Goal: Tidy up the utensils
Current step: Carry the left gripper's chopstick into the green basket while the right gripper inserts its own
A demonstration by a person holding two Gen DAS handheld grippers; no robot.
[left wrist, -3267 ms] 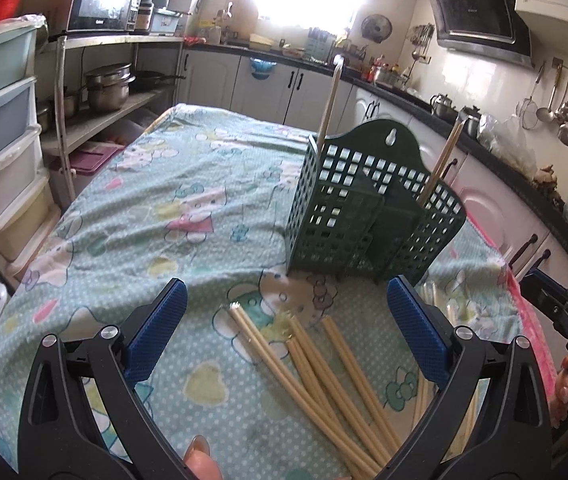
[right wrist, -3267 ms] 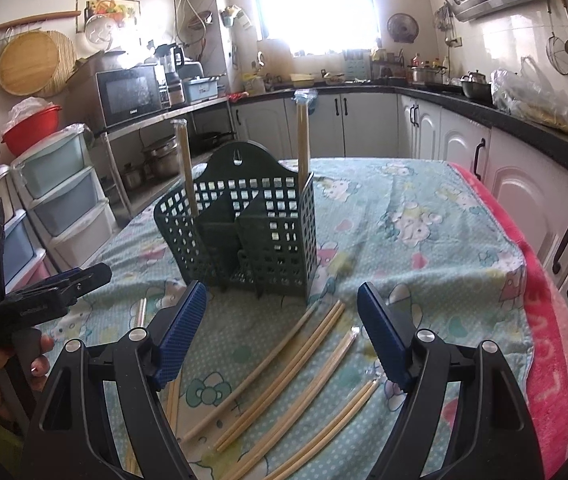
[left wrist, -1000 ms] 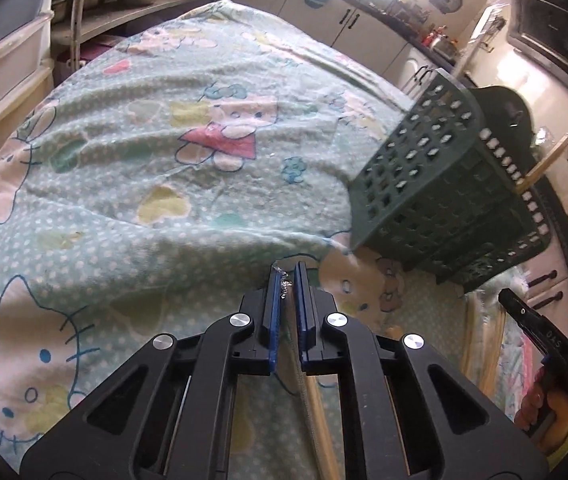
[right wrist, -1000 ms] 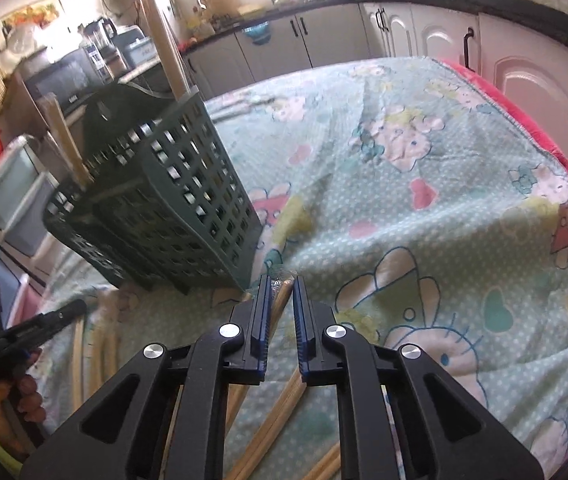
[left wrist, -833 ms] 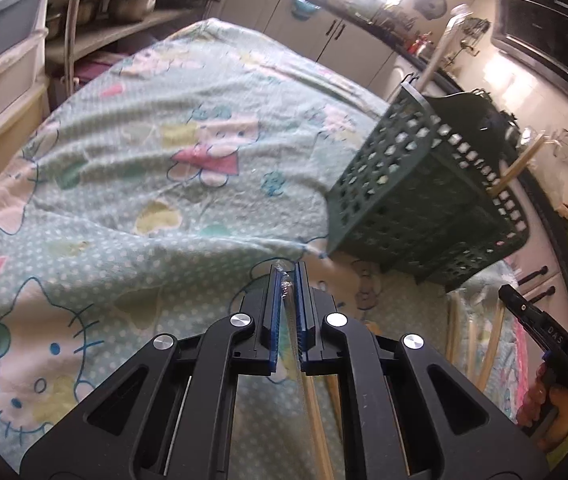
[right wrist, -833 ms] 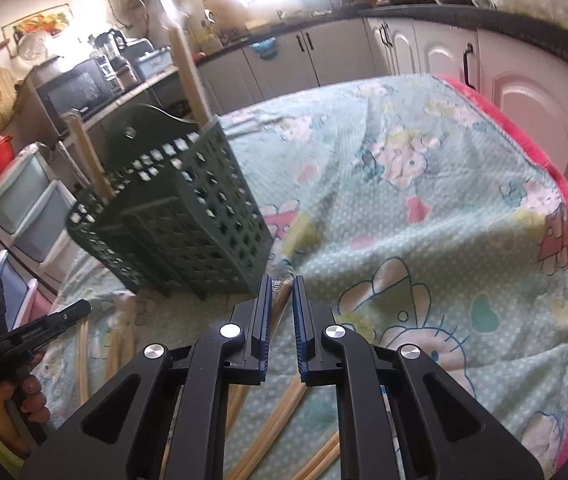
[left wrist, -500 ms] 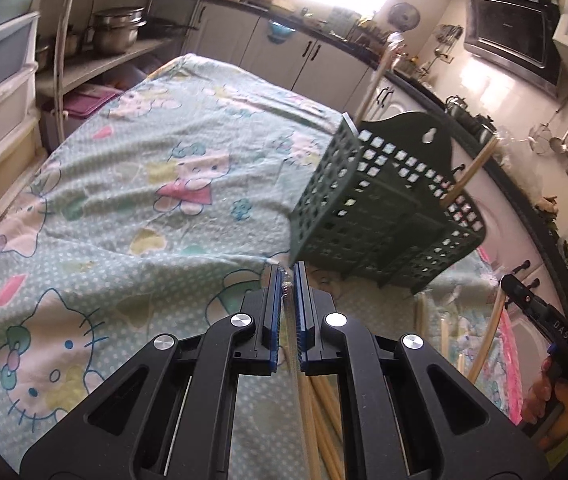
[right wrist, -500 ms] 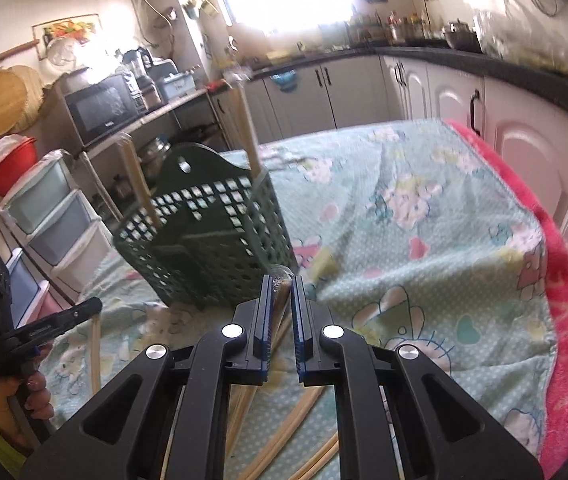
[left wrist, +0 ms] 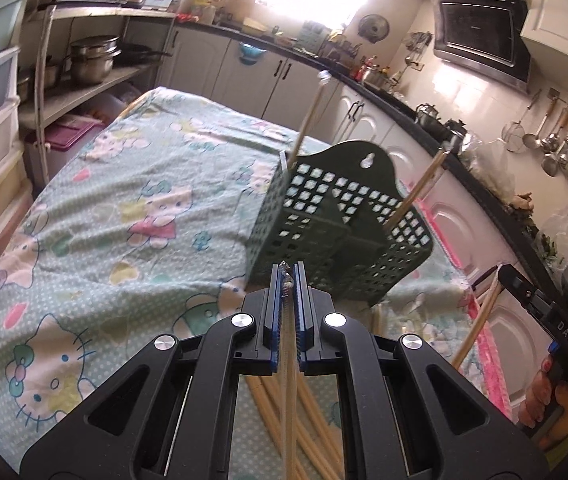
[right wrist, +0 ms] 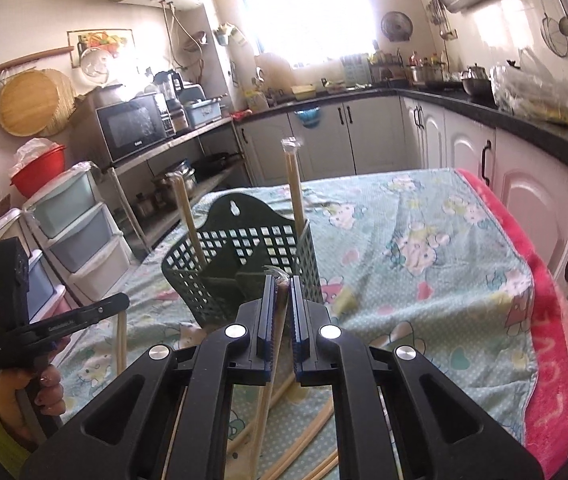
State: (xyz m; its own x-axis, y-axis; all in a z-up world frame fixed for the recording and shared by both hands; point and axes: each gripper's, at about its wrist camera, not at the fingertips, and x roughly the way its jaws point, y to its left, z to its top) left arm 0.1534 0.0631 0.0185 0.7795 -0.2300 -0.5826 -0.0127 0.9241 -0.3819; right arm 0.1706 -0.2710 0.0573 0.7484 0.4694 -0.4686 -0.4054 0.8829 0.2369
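A dark green slotted utensil basket [left wrist: 335,224] [right wrist: 244,256] stands on the patterned tablecloth with two wrapped chopstick pairs [left wrist: 307,120] [right wrist: 293,184] upright in it. My left gripper [left wrist: 287,276] is shut on a wrapped chopstick pair [left wrist: 289,408], its tip just in front of the basket's near wall. In the right wrist view, my right gripper [right wrist: 282,284] is shut on another chopstick pair [right wrist: 272,380], held close before the basket. Both held pairs hang down toward the table. Several loose chopsticks [left wrist: 315,436] [right wrist: 315,428] lie on the cloth below.
The table [left wrist: 124,200] carries a green cartoon-print cloth with a pink edge [right wrist: 551,360] on the right. Stacked plastic drawers [right wrist: 80,236] and a shelf with pots [left wrist: 92,56] stand left. White cabinets and a dark counter [right wrist: 523,128] run behind and right.
Both grippers went from open over the loose chopsticks to shut on one pair each. Over the last second both have lifted, and the basket now sits level in front.
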